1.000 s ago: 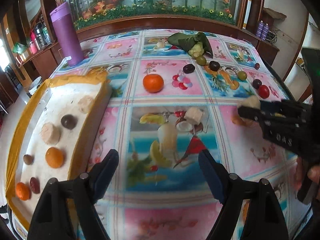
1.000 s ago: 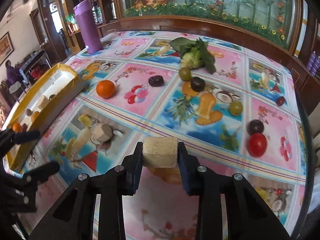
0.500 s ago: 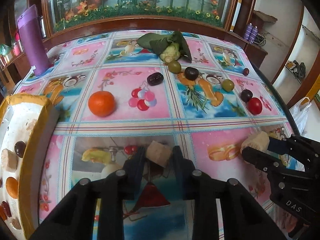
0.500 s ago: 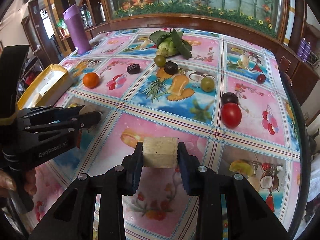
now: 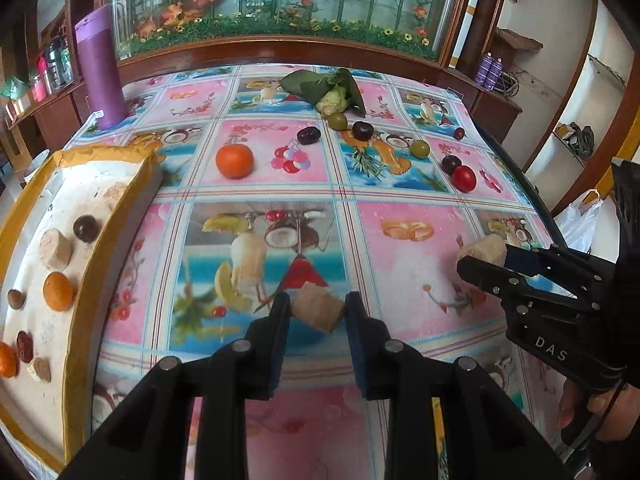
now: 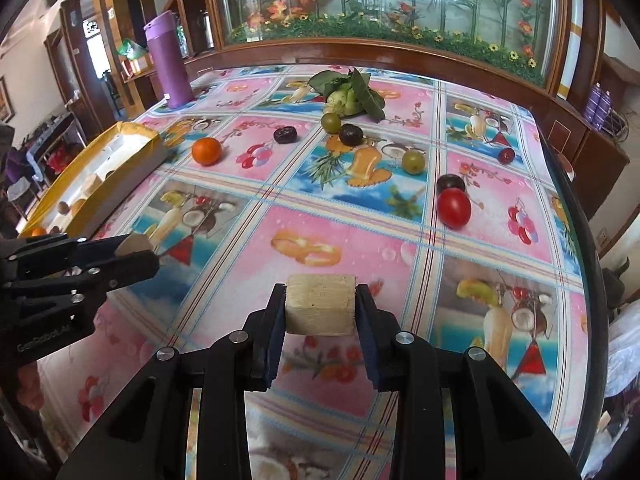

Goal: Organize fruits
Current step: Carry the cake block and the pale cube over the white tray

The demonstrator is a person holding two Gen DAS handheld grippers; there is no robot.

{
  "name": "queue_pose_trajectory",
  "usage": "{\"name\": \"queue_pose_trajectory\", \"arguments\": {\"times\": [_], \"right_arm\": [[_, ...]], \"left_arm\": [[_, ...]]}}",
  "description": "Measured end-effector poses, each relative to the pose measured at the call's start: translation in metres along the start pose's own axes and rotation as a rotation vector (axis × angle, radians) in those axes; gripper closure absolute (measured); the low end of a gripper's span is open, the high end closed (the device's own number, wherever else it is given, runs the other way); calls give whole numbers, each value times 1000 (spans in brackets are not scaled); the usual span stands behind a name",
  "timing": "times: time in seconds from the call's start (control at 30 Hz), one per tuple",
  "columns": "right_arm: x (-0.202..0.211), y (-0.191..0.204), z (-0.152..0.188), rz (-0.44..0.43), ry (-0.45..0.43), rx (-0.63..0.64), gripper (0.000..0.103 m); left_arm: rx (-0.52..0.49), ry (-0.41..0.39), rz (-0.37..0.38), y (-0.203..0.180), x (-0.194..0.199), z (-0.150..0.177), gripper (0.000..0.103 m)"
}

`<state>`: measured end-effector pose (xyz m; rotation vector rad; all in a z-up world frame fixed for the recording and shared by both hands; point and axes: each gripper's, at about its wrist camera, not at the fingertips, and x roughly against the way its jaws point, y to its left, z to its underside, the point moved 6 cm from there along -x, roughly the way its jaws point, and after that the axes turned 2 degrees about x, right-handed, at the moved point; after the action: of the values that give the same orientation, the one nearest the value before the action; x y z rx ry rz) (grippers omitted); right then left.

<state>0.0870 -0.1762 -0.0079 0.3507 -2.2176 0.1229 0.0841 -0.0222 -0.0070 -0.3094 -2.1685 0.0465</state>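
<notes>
- Both grippers are loaded right now. The left gripper (image 5: 318, 312) is clamped on a brownish tan chunk of cut fruit (image 5: 318, 312), and its jaws have just been closing onto it. The right gripper (image 6: 320, 310) is pinching a pale beige fibrous cube (image 6: 320, 310) off the cloth.
- Looks like the carry step: both pieces picked, neither dropped off yet.
- Next move is probably swinging them left to the yellow-rimmed white foam tray (image 5: 116, 216), which already holds similar chunks, small oranges and dark fruits.
- The tray wall needs clearing, and the two grippers sit close, so they could bump.
- Still loose on the flowery pink-and-blue tablecloth (image 5: 400, 264): an orange mandarin (image 5: 235, 161), a red tomato (image 5: 464, 178), green and dark round fruits, a leafy bundle (image 5: 328, 88).
- A tall purple tumbler (image 5: 100, 68) stands well behind the tray, out of the way.
</notes>
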Motion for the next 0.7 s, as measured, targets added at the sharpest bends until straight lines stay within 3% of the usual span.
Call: {"name": "queue_pose_trajectory", "arguments": {"times": [0.37, 0.7], "right_arm": [[18, 26, 29, 27, 40, 16, 70], [23, 72, 21, -2, 18, 58, 70]], "left_arm": [[32, -18, -10, 21, 36, 28, 72], [94, -45, -18, 64, 64, 36, 72]]}}
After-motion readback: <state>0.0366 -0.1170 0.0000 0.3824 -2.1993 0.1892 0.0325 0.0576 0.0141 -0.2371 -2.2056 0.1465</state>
